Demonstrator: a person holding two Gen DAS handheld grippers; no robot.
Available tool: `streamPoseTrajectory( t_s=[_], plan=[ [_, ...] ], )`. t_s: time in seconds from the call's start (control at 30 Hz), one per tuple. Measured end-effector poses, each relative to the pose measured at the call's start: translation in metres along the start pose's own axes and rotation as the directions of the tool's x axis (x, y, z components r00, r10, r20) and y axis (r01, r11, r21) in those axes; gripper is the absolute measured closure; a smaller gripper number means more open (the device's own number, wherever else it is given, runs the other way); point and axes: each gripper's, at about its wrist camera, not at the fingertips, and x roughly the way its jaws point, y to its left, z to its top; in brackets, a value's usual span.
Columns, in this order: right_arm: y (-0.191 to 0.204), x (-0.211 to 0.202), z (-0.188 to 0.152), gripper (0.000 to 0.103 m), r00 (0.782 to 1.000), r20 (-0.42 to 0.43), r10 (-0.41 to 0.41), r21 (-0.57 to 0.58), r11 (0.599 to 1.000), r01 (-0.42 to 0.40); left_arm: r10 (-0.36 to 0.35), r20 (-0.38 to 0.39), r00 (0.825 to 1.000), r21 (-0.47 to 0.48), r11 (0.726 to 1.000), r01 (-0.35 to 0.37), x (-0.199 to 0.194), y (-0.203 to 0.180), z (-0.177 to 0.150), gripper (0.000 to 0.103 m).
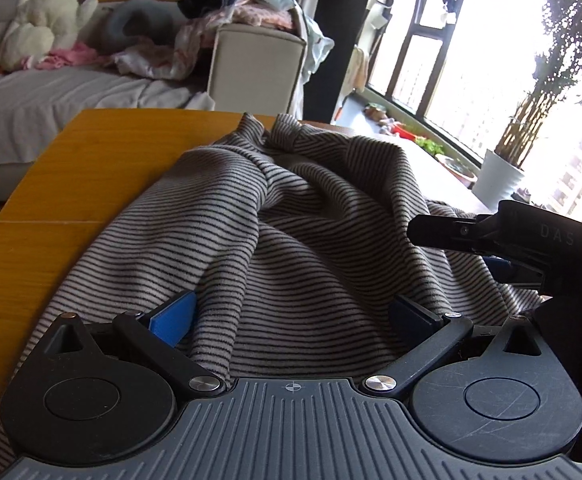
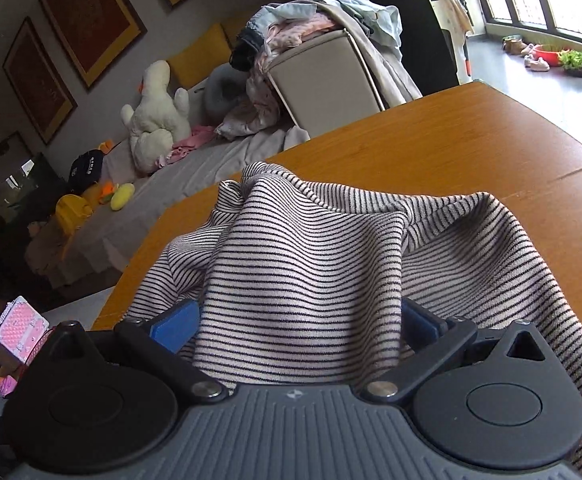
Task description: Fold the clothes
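Note:
A grey and black striped garment (image 1: 291, 220) lies bunched on the wooden table (image 1: 91, 168). My left gripper (image 1: 295, 316) has striped cloth filling the gap between its blue pads (image 1: 173, 318); the cloth hides the fingertips. My right gripper (image 2: 299, 320) likewise has the striped garment (image 2: 311, 248) draped over and between its blue pads (image 2: 175, 326). The right gripper's body also shows at the right edge of the left wrist view (image 1: 491, 240), close beside the left one. The cloth rises in folds ahead of both grippers.
The wooden table (image 2: 451, 140) extends beyond the garment. Behind it is a grey sofa (image 1: 51, 96) with a white plush toy (image 1: 47, 20) and a pile of clothes (image 1: 251, 4) on a beige box. A window with potted plants (image 1: 499, 176) is at the right.

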Motion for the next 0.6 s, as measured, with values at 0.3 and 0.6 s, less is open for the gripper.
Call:
streamPoseTrajectory(
  t_s=[0.3, 0.6],
  plan=[
    [0.026, -0.001, -0.002, 0.000, 0.993, -0.107, -0.053, -0.188, 0.982, 0.032, -0.067, 0.028, 0.997, -0.073, 0.995, 0.069, -0.024, 0.019, -0.012, 0.000],
    [0.049, -0.012, 0.009, 0.008, 0.994, -0.008, -0.105, -0.410, 0.907, 0.093, -0.029, 0.011, 1.000, -0.081, 0.996, 0.030, -0.021, 0.012, -0.007, 0.000]
  ],
)
